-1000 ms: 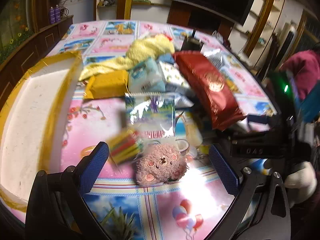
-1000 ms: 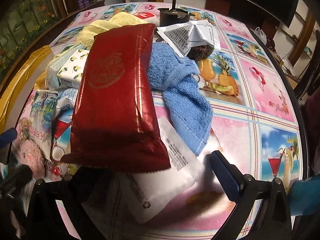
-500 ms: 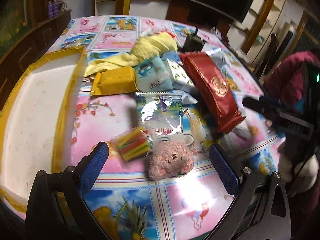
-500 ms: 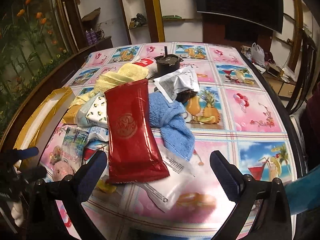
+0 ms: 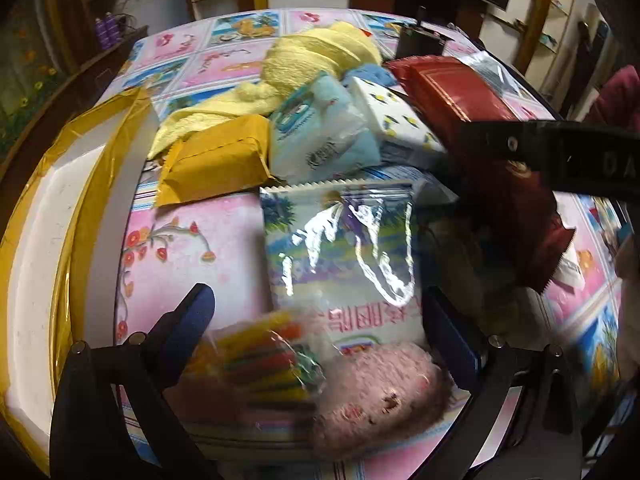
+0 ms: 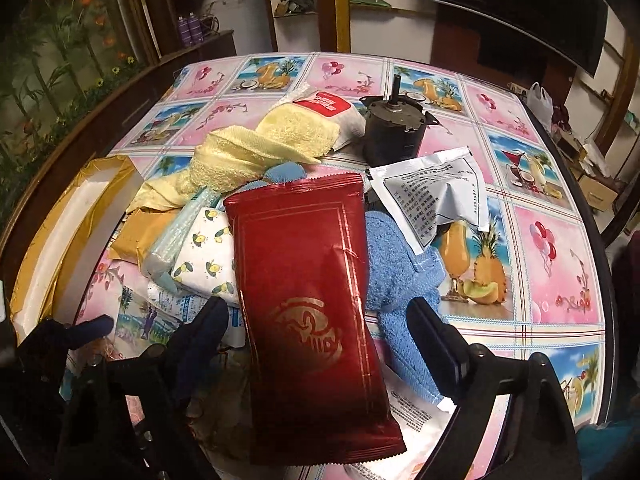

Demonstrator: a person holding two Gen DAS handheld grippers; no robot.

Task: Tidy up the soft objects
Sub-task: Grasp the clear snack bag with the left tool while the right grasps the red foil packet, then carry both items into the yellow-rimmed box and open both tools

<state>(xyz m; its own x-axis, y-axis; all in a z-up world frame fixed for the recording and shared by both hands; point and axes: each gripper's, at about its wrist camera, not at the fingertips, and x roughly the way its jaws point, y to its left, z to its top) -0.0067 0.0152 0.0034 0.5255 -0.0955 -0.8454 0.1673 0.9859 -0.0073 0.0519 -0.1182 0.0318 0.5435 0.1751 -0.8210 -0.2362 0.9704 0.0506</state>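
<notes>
Red foil pouch (image 6: 316, 300) lies atop pile on table (image 6: 552, 264), between right gripper (image 6: 316, 328) jaws, just narrowing, pads clear. Left gripper (image 5: 320, 320) wide, straddling pink plush (image 5: 376, 396), striped packet (image 5: 260, 364).

We see pink plush toy (image 5: 376, 392) blurred at 6 o'clock, face unreadable; coloured-stick packet (image 5: 260, 364) smeared beside it; black bar at 3 o'clock hides part of red pouch (image 5: 472, 120); blue towel (image 6: 396, 264) partly under same pouch
</notes>
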